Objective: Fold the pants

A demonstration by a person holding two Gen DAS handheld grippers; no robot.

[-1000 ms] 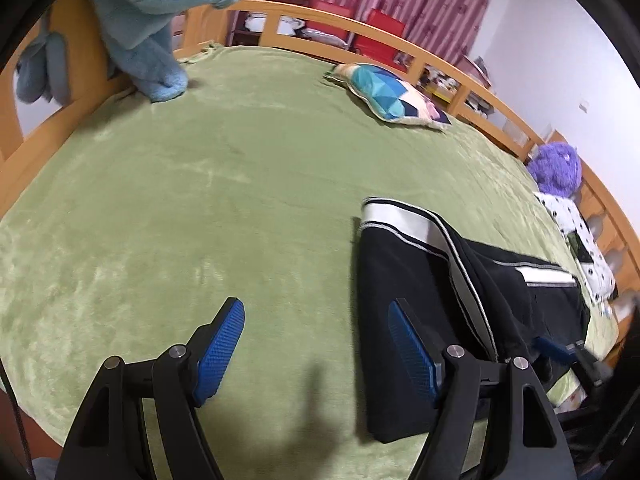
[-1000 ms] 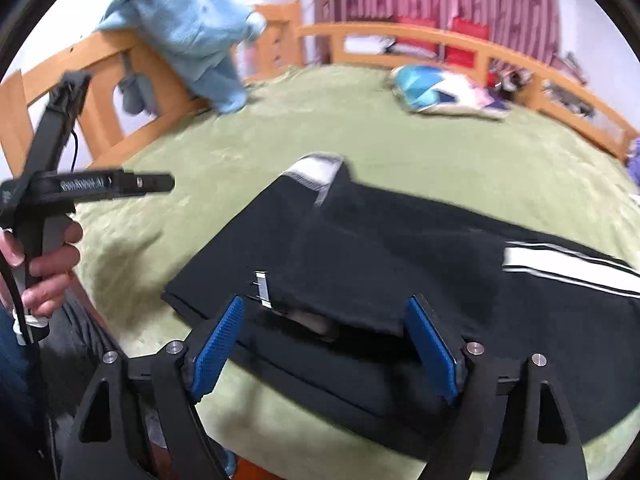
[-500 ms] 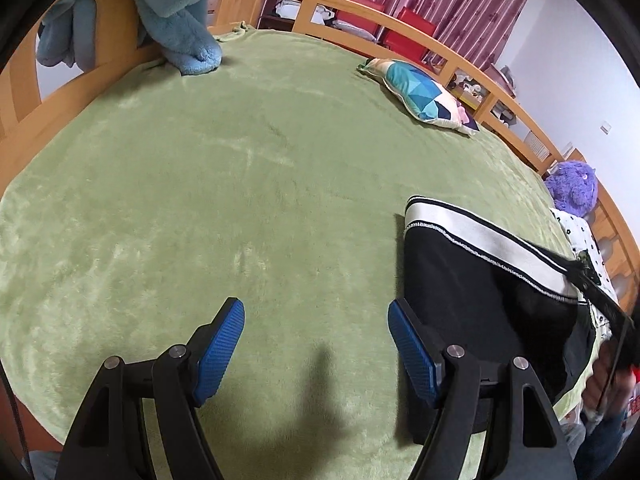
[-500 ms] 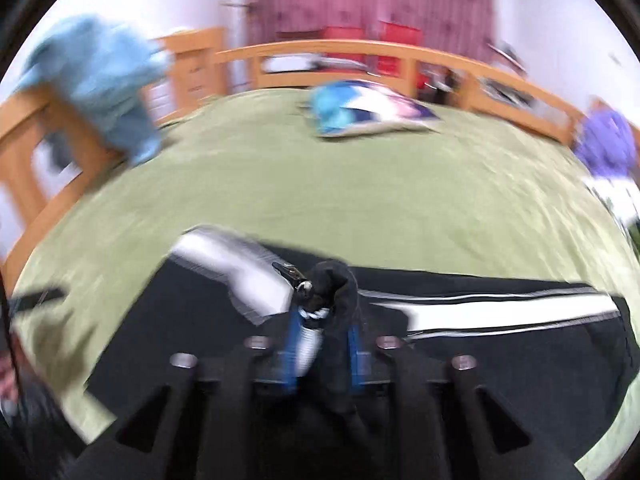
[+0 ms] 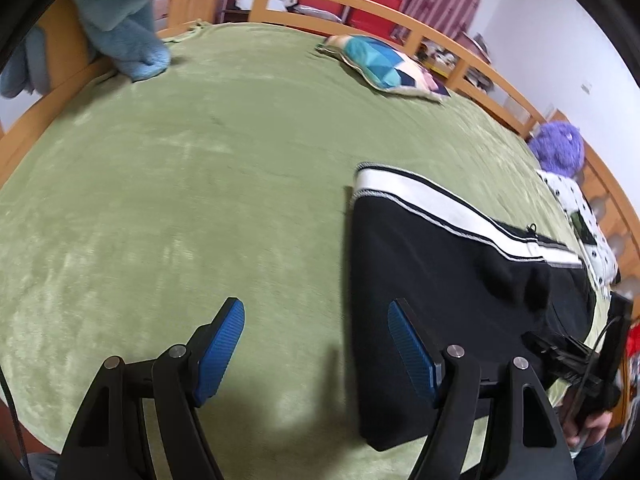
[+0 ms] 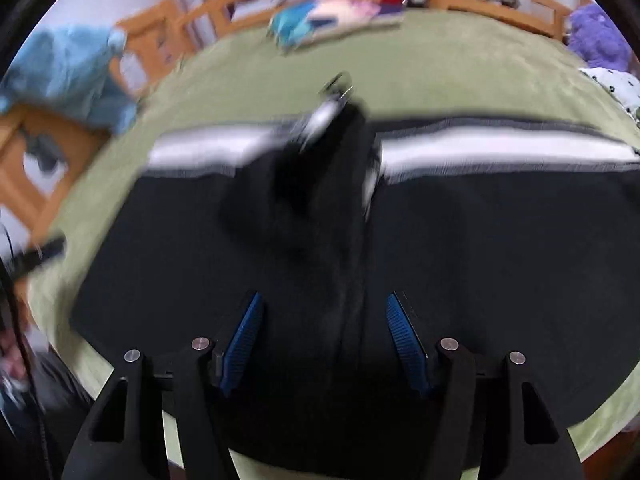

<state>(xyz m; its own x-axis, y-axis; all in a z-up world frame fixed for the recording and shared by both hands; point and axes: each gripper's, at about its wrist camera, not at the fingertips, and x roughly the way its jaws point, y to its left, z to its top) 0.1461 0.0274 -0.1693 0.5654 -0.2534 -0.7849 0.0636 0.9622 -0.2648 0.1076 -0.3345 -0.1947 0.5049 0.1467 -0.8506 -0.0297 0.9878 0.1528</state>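
Observation:
Black pants [image 5: 448, 280] with a white side stripe lie flat on the green blanket [image 5: 180, 184]. In the left wrist view they sit to the right of my left gripper [image 5: 316, 344], which is open and empty above bare blanket beside the pants' edge. In the right wrist view the pants [image 6: 460, 248] fill the middle, with a raised bunch of fabric [image 6: 320, 184] near the stripe. My right gripper [image 6: 320, 336] is open just above the black cloth; this view is blurred. The right gripper's body also shows in the left wrist view [image 5: 568, 356].
A wooden bed rail [image 5: 400, 12] runs around the bed. A blue plush blanket [image 5: 128, 20] hangs over the left rail. A colourful pillow [image 5: 384, 68] lies at the far side. A purple plush toy [image 5: 558, 148] and a dotted cloth [image 5: 580, 212] are at the right.
My right gripper was shut on a bunch of the pants half a second ago; now it is open and the fabric has dropped onto the pants. The left gripper stayed open over the blanket.

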